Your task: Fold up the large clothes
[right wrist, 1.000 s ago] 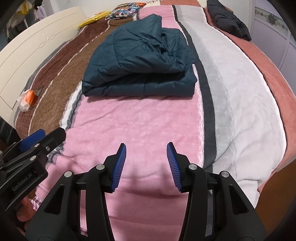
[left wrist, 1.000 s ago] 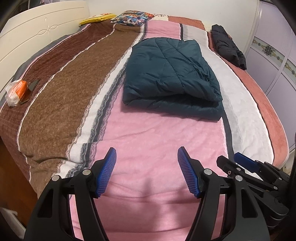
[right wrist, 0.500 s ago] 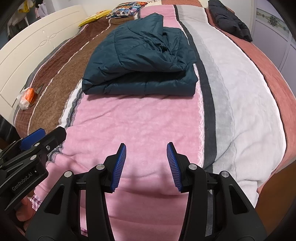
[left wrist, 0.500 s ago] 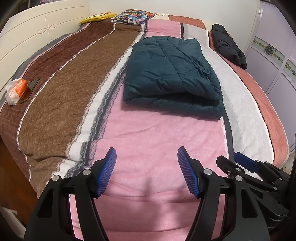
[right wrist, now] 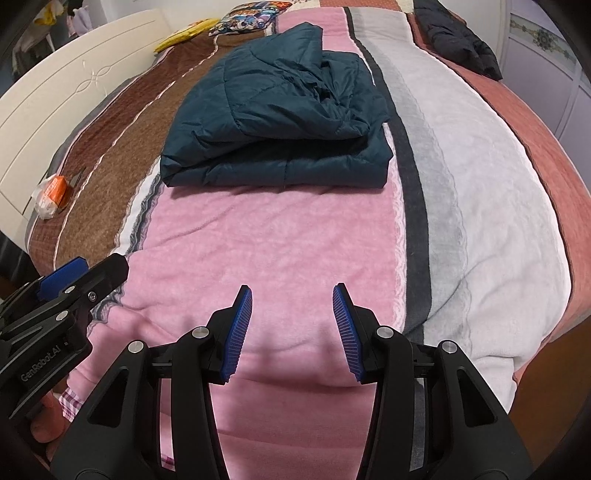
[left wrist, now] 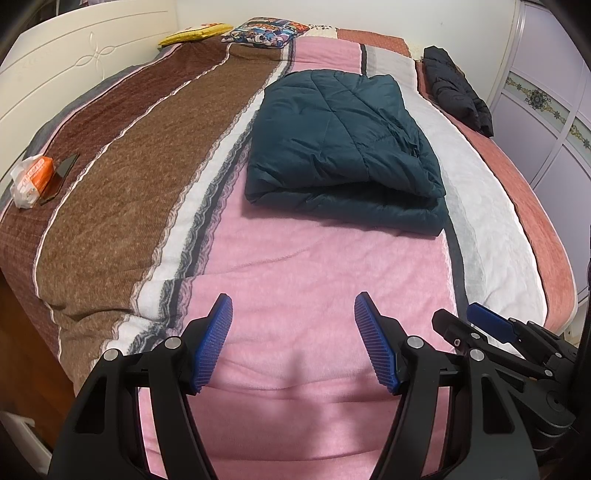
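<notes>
A dark teal quilted jacket lies folded into a thick rectangle on the pink stripe of the bed, its folded edge facing me. My left gripper hovers open over the pink blanket near the bed's front edge, well short of the jacket, nothing between its blue pads. My right gripper is open too, a little narrower, empty, above the same pink stripe. Each gripper shows at the edge of the other's view: the right gripper and the left gripper.
The striped blanket covers the whole bed. A black garment lies at the far right edge. An orange packet in a bag and a dark phone sit at the left edge. Pillows and a white headboard stand beyond.
</notes>
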The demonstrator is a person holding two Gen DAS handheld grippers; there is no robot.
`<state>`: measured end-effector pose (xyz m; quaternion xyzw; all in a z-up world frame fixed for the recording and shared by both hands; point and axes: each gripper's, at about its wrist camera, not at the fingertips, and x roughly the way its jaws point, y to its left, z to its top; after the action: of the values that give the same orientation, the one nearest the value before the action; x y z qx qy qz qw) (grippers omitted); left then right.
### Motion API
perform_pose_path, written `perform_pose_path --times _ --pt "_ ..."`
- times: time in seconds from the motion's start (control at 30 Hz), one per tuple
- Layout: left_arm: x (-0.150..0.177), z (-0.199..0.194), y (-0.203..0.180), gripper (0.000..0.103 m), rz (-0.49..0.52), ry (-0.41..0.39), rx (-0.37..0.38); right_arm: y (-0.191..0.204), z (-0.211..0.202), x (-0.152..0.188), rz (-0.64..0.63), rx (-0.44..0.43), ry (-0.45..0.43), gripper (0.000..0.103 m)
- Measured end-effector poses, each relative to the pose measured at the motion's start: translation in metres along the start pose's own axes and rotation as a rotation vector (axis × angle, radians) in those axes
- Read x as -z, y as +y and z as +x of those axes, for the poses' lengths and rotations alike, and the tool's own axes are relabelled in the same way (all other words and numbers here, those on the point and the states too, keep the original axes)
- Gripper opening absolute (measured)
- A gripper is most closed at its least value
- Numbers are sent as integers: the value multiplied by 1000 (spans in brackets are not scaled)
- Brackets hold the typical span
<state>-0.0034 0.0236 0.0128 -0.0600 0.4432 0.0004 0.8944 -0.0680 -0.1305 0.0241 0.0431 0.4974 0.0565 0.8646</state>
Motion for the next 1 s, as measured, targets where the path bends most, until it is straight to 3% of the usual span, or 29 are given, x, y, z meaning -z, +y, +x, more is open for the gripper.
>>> perform_pose_path --times 1.0 --pt "-1 0 0 66 0 1 0 0 1 2 -2 0 8 46"
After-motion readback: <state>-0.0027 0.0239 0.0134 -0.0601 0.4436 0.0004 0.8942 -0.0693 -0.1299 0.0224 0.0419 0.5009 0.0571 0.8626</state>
